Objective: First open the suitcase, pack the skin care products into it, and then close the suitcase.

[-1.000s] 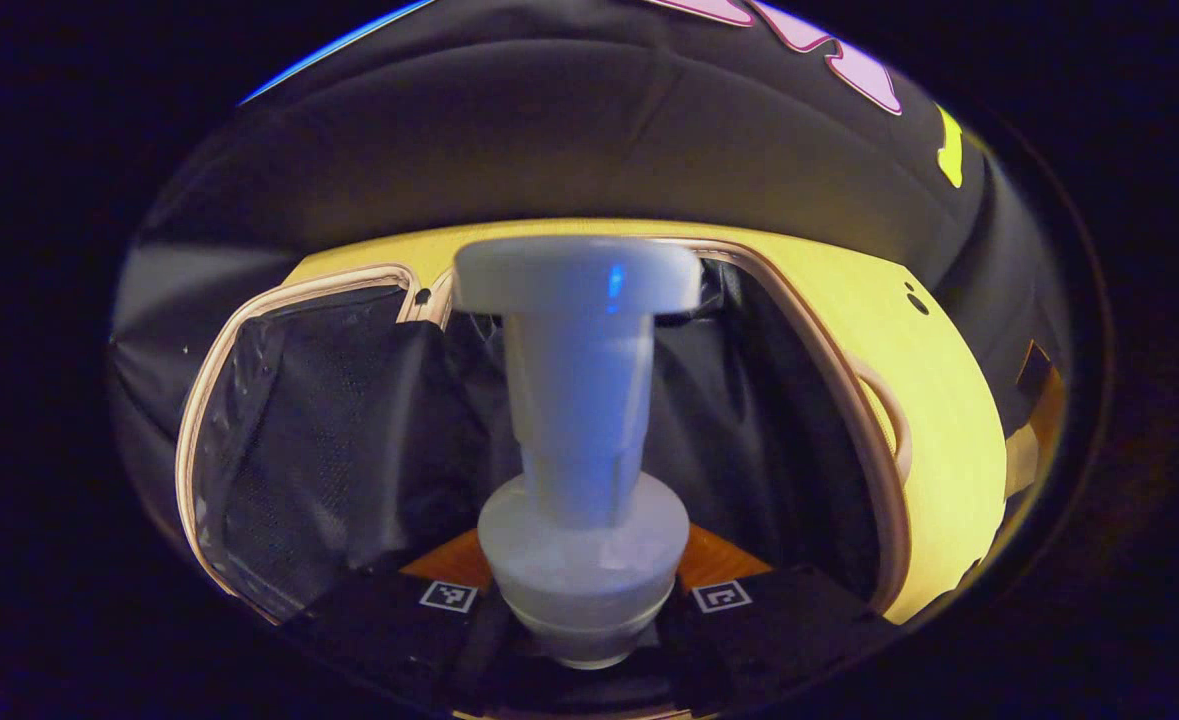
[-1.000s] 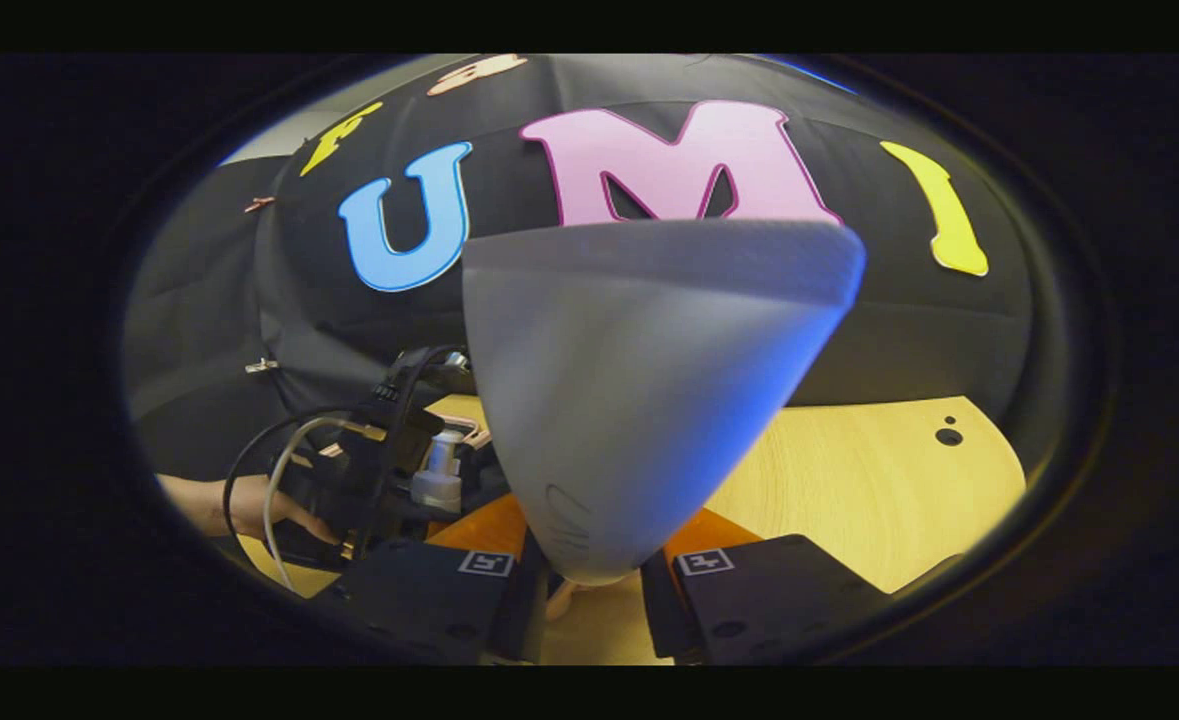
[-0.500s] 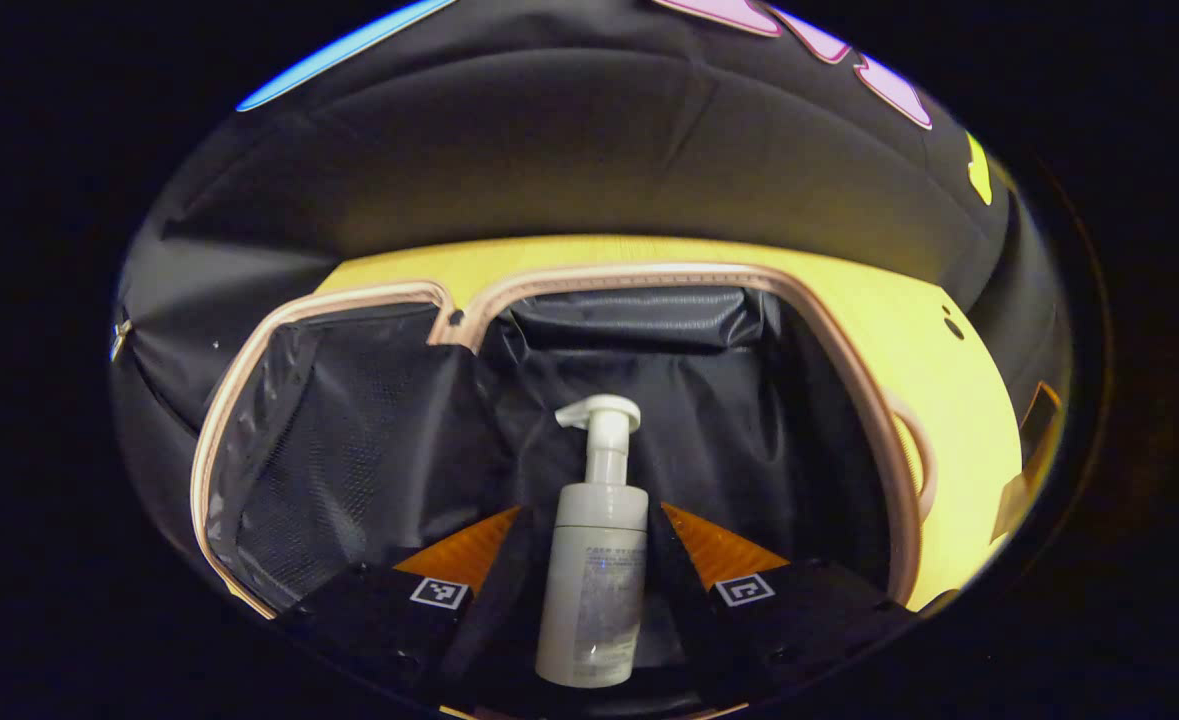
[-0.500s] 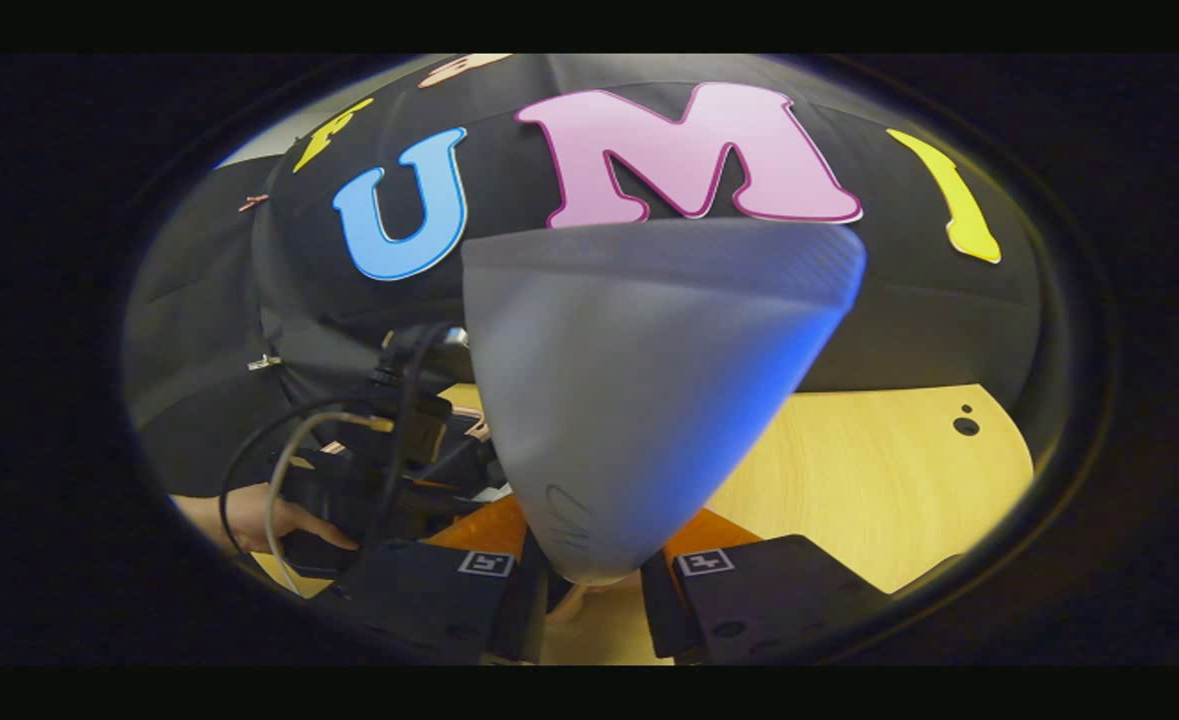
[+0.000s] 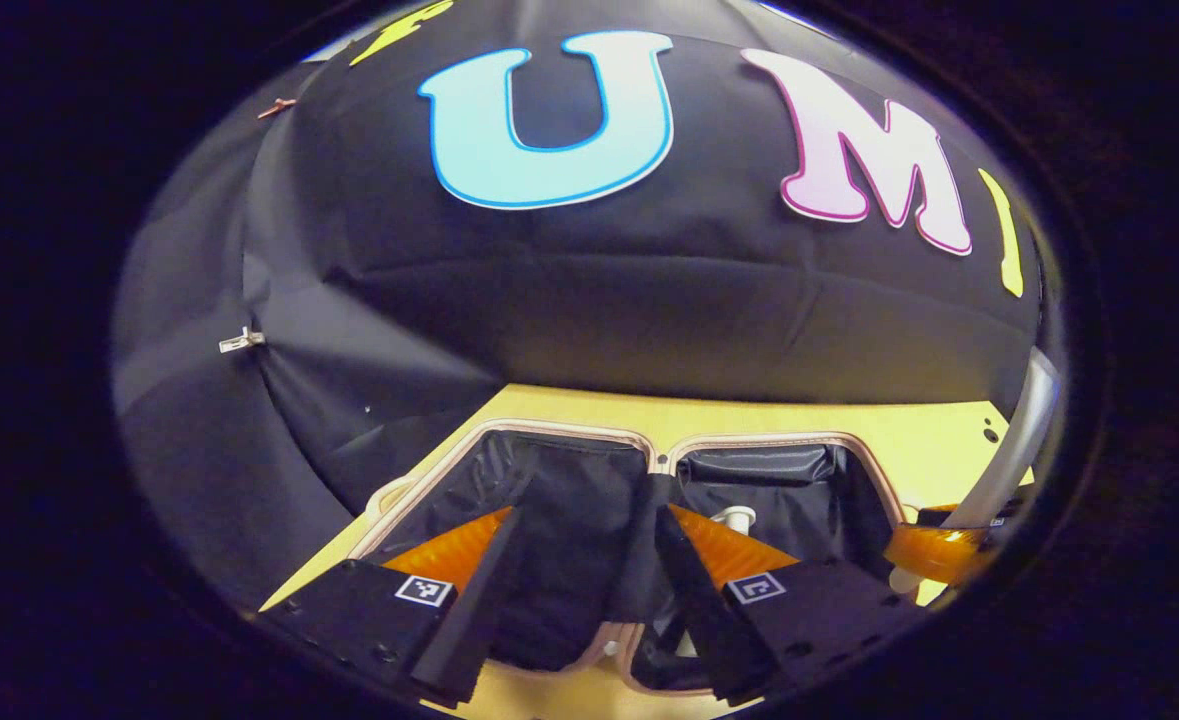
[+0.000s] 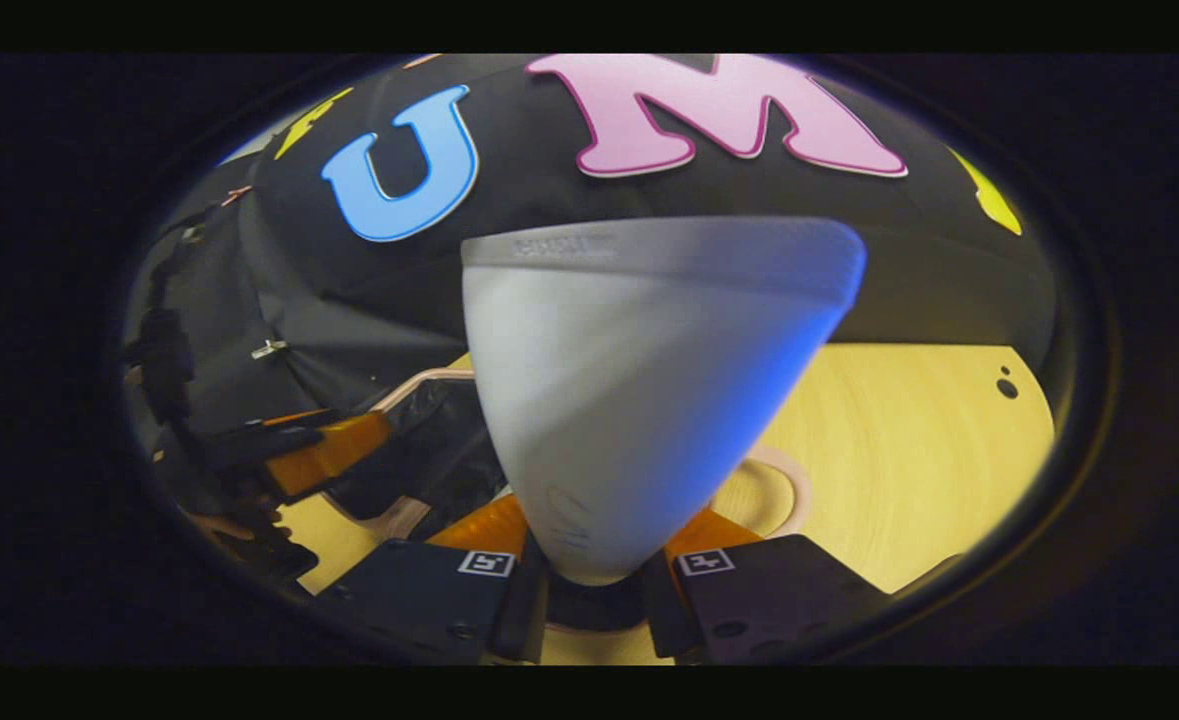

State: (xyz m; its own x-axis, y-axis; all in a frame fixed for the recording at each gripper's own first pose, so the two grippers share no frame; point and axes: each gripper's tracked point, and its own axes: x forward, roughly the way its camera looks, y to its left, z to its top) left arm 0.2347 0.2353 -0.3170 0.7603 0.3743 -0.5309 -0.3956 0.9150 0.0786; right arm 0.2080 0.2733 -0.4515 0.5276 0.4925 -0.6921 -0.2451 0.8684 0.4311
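An open suitcase (image 5: 589, 470) lies flat on a pale wooden table (image 5: 939, 450), its two dark fabric-lined halves side by side just ahead of and below the left claw (image 5: 584, 600). That claw hangs over the case with its two fingers spread apart and nothing between them. Past its right finger, the white pump top of a bottle (image 5: 736, 518) pokes up from inside the right half of the case. The right claw (image 6: 594, 590) is clamped on the narrow end of a pale squeeze tube (image 6: 639, 390), which fans out to a flat crimped edge above its fingers. Ahead and to the left of this claw lies the corner of the open suitcase (image 6: 429, 420), with the other claw reaching over it farther left. The tube looks light and soft-walled, likely to dent or ooze if squeezed hard, so a grip near the stiffer cap end seems safest. The pump bottle appears light, rigid and smooth, best held around its body rather than its thin neck.
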